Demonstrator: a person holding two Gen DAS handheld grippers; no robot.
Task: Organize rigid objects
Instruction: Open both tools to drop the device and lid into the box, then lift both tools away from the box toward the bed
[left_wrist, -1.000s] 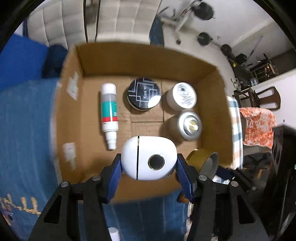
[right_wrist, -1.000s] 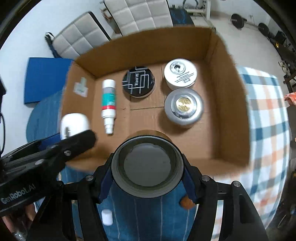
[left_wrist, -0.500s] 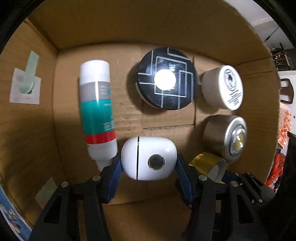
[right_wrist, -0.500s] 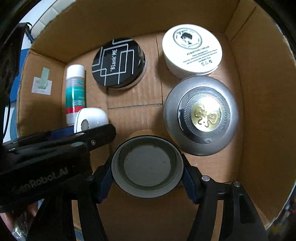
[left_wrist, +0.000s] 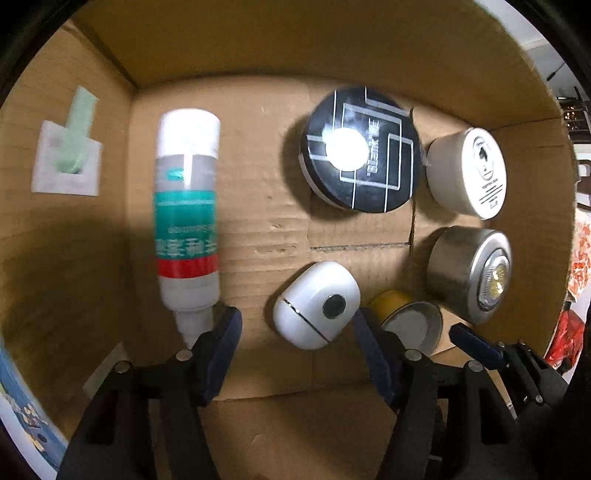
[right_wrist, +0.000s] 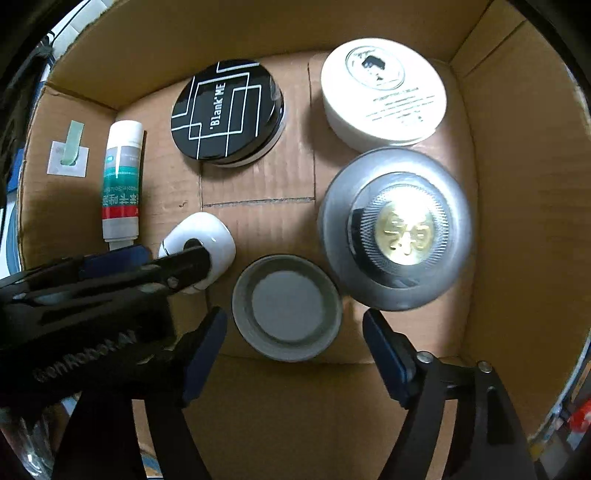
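Observation:
Both grippers are inside a cardboard box (left_wrist: 280, 55). My left gripper (left_wrist: 295, 347) is open; the white rounded case (left_wrist: 317, 305) lies on the box floor between its fingers, free of them. My right gripper (right_wrist: 295, 350) is open around the gold-sided tin with a grey lid (right_wrist: 287, 307), which stands on the floor. The tin also shows in the left wrist view (left_wrist: 410, 322), the case in the right wrist view (right_wrist: 207, 236).
On the box floor (right_wrist: 258, 177) lie a white, teal and red tube (left_wrist: 186, 210), a black round tin (left_wrist: 360, 158), a white jar (left_wrist: 465, 171) and a silver puck (left_wrist: 471, 273). The box walls (right_wrist: 517, 184) stand close on all sides.
Both grippers have opened and let go: the white case and the gold tin now rest on the box floor. A second ago both were held above the box.

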